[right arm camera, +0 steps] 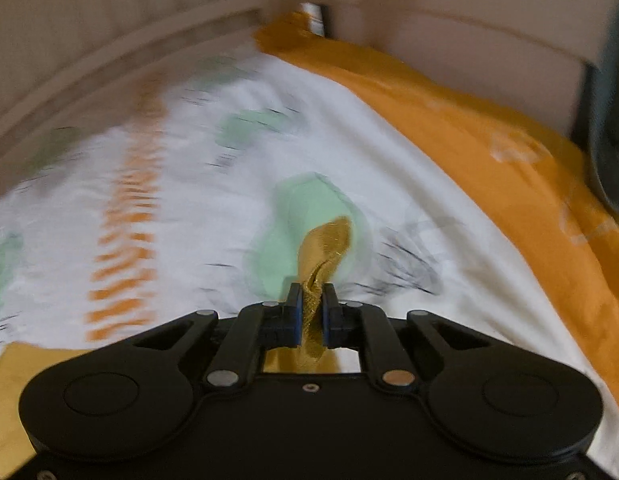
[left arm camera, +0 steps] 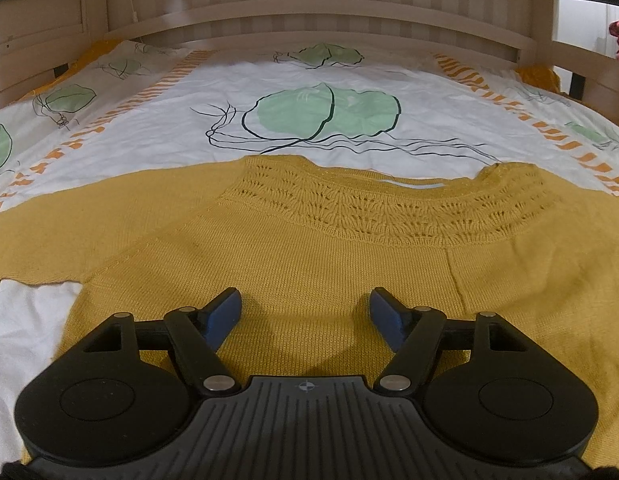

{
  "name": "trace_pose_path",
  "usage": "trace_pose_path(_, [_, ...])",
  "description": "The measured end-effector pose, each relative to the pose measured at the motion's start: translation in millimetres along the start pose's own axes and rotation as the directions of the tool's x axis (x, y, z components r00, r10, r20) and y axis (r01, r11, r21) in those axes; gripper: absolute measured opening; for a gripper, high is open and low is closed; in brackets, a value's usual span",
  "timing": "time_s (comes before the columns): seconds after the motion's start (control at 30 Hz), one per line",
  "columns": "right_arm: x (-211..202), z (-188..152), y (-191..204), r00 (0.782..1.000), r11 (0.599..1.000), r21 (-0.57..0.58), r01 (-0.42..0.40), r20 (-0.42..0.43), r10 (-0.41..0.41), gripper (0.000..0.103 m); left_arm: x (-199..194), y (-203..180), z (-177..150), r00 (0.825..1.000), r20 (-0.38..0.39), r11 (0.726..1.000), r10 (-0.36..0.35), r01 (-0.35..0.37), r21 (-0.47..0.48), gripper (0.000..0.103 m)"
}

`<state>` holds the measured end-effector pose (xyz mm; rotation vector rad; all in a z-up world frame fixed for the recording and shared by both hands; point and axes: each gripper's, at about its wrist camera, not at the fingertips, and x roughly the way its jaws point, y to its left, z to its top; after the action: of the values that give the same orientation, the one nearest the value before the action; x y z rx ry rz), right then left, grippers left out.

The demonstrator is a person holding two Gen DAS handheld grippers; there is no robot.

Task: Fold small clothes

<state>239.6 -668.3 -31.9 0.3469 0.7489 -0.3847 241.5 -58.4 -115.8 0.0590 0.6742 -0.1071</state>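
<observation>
While the mustard knit sweater [left arm camera: 309, 248] lies flat on the leaf-print bedsheet [left arm camera: 309, 92], neckline toward the far headboard [left arm camera: 309, 12], the left gripper [left arm camera: 305, 312] hovers over its near body panel with jaws spread wide and nothing between them, probably ready to pin or pick up the cloth; the right gripper [right arm camera: 312, 312] is pinched narrow on a bunched fold of the same yellow knit, likely a sleeve or edge raised for folding, though motion blur obscures which; the fabric shows an openwork yoke, fine ribbing and a smooth, unwrinkled front.

Mustard knit sweater [left arm camera: 309, 248] flat on bed
</observation>
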Motion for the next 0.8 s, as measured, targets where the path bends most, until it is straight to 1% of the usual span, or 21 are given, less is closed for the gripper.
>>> trace_pose_path(0.1, [-31.2, 9.2, 40.1, 0.994, 0.994, -0.032, -0.107, 0.022, 0.108, 0.012, -0.4, 0.5, 0.1, 1.000, 0.001, 1.000, -0.002, 0.002, -0.003, 0.070])
trace_pose_path(0.2, [-58.3, 14.7, 87.1, 0.973, 0.972, -0.059, -0.227, 0.030, 0.229, 0.012, -0.5, 1.6, -0.1, 1.000, 0.003, 1.000, -0.006, 0.006, -0.009, 0.070])
trace_pose_path(0.27, [-74.5, 14.7, 126.7, 0.949, 0.946, -0.087, -0.312, 0.021, 0.315, 0.011, -0.4, 1.9, -0.1, 1.000, 0.004, 1.000, -0.008, 0.008, -0.011, 0.070])
trace_pose_path(0.37, [-89.1, 7.8, 182.1, 0.914, 0.905, -0.135, -0.403, -0.018, 0.404, 0.010, -0.9, 3.4, -0.8, 1.000, 0.007, 1.000, -0.014, 0.014, -0.018, 0.070])
trace_pose_path(0.4, [-92.0, 4.6, 201.3, 0.907, 0.894, -0.156, -0.420, -0.036, 0.420, 0.010, -1.3, 4.1, -1.0, 1.000, 0.007, 1.000, -0.017, 0.017, -0.022, 0.070])
trace_pose_path(0.43, [-94.8, 0.2, 217.6, 0.907, 0.889, -0.184, -0.420, -0.039, 0.420, 0.011, -1.4, 5.5, -1.2, 1.000, 0.008, 0.999, -0.023, 0.023, -0.028, 0.070])
trace_pose_path(0.5, [-95.6, -9.0, 240.1, 0.921, 0.886, -0.263, -0.381, -0.025, 0.389, 0.018, -1.8, 7.8, -1.7, 0.999, 0.009, 0.999, -0.033, 0.033, -0.039, 0.070])
trace_pose_path(0.57, [-93.4, -19.2, 254.7, 0.938, 0.881, -0.340, -0.329, -0.009, 0.347, 0.020, -1.6, 9.2, -1.9, 0.999, 0.010, 0.998, -0.039, 0.039, -0.046, 0.070])
trace_pose_path(0.63, [-94.7, -31.4, 259.1, 0.943, 0.877, -0.371, -0.304, 0.012, 0.332, 0.033, -1.7, 9.0, -2.2, 0.999, 0.011, 0.998, -0.039, 0.040, -0.046, 0.070])
trace_pose_path(0.67, [-98.0, -36.6, 261.2, 0.944, 0.878, -0.381, -0.290, 0.034, 0.327, 0.049, -1.6, 9.4, -2.2, 0.999, 0.012, 0.998, -0.040, 0.040, -0.047, 0.070])
trace_pose_path(0.7, [-101.1, -42.6, 259.8, 0.945, 0.883, -0.387, -0.266, 0.074, 0.318, 0.064, -1.6, 9.7, -2.3, 0.999, 0.012, 0.998, -0.041, 0.042, -0.049, 0.070])
trace_pose_path(0.73, [-103.8, -46.4, 259.2, 0.945, 0.888, -0.389, -0.243, 0.114, 0.308, 0.073, -1.4, 9.9, -2.4, 0.999, 0.013, 0.998, -0.042, 0.043, -0.050, 0.070])
trace_pose_path(0.77, [-106.0, -51.7, 255.6, 0.941, 0.895, -0.390, -0.215, 0.164, 0.297, 0.086, -1.3, 10.1, -2.5, 0.999, 0.014, 0.998, -0.044, 0.044, -0.051, 0.070])
trace_pose_path(0.8, [-109.0, -56.9, 252.2, 0.935, 0.903, -0.388, -0.185, 0.215, 0.284, 0.096, -1.4, 10.1, -2.7, 0.999, 0.014, 0.998, -0.045, 0.045, -0.052, 0.070])
